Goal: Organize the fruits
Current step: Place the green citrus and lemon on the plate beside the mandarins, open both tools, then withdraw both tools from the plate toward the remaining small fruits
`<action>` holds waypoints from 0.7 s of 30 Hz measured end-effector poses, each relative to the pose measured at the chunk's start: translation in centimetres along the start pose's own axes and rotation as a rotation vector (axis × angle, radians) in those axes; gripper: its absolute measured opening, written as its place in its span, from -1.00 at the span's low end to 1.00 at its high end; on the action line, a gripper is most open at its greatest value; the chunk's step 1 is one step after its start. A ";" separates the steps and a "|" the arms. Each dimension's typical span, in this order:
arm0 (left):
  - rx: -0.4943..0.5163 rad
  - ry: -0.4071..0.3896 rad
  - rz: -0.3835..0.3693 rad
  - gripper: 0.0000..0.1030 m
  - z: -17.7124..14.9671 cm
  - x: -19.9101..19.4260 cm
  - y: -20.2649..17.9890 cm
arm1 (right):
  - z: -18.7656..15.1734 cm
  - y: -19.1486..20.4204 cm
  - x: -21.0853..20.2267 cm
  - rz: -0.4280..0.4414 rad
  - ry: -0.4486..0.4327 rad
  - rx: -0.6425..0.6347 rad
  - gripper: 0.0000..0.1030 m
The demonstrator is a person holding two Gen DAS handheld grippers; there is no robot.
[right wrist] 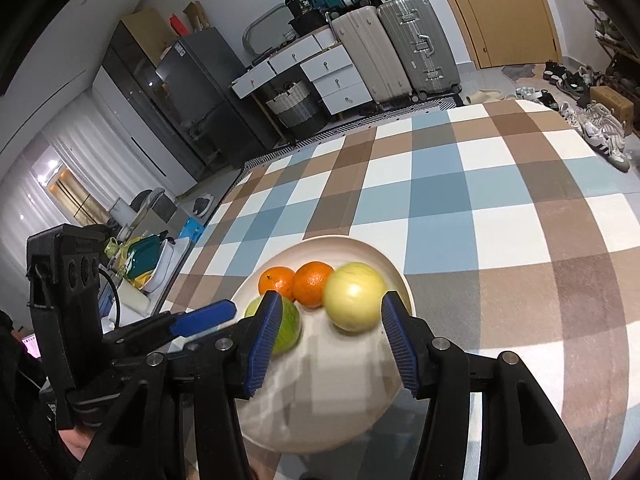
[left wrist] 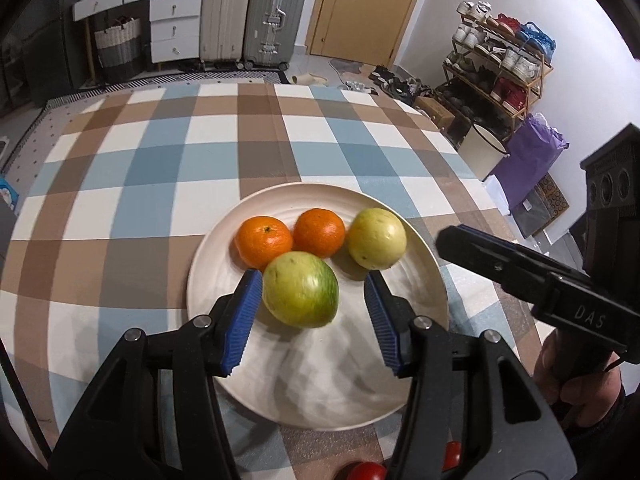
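Note:
A cream plate (left wrist: 420, 268) (right wrist: 320, 420) on the checked tablecloth holds two oranges (left wrist: 264, 241) (left wrist: 319, 232), a yellow guava (left wrist: 376, 239) (right wrist: 354, 296) and a green guava (left wrist: 301, 295) (right wrist: 289, 326). My left gripper (left wrist: 312, 316) is open over the plate; the green guava lies between its blue pads, close to the left pad (left wrist: 242, 320). My right gripper (right wrist: 328, 340) is open over the plate, with the yellow guava just beyond its fingertips. The right gripper shows in the left wrist view (left wrist: 520, 272); the left one shows in the right wrist view (right wrist: 200, 322).
Red fruits (left wrist: 366, 472) peek from under the left gripper at the table's near edge. The checked tablecloth (left wrist: 200, 160) stretches far beyond the plate. Suitcases (left wrist: 248, 16), drawers and a shoe rack (left wrist: 500, 68) stand off the table. Clutter (right wrist: 140, 264) lies left of the table.

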State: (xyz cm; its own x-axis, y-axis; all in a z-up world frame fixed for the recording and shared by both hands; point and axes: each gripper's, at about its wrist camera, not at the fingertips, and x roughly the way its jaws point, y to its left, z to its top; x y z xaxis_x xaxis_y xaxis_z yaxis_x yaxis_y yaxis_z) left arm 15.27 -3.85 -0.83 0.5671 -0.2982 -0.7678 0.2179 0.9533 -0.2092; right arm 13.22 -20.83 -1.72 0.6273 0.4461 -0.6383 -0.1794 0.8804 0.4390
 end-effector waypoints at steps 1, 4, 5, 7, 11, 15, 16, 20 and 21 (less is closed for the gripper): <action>0.000 -0.010 0.011 -0.03 -0.1 -0.4 0.0 | -0.2 0.0 -0.4 -0.002 -0.008 0.002 0.03; 0.001 -0.032 0.022 -0.03 -0.6 -1.6 0.0 | -0.7 0.0 -1.6 -0.001 -0.029 0.001 0.03; 0.002 -0.036 0.026 -0.03 -0.7 -1.9 -0.1 | -0.9 0.0 -1.9 -0.005 -0.036 -0.002 0.03; 0.003 -0.048 0.033 -0.03 -1.1 -2.6 -0.2 | -1.4 0.3 -2.7 -0.016 -0.047 -0.017 0.03; 0.009 -0.070 0.034 -0.03 -1.8 -4.0 -0.6 | -2.2 0.8 -4.0 -0.032 -0.063 -0.039 0.11; 0.015 -0.089 0.045 -0.02 -2.8 -5.3 -0.9 | -3.1 1.7 -5.4 -0.047 -0.094 -0.071 0.21; 0.014 -0.093 0.047 0.00 -3.1 -5.7 -0.9 | -3.3 1.9 -5.7 -0.047 -0.099 -0.077 0.24; 0.021 -0.106 0.061 0.09 -4.3 -6.9 -1.1 | -4.3 2.9 -7.0 -0.060 -0.133 -0.108 0.41; 0.020 -0.110 0.062 0.14 -4.5 -7.1 -1.1 | -4.6 3.2 -7.4 -0.061 -0.143 -0.117 0.44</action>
State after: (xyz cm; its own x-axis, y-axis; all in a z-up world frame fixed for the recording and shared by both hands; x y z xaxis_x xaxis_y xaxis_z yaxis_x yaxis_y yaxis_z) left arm 7.41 -2.58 2.12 0.6631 -0.2432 -0.7079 0.1952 0.9692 -0.1501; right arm 4.52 -20.55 1.44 0.7397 0.3709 -0.5615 -0.2191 0.9217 0.3202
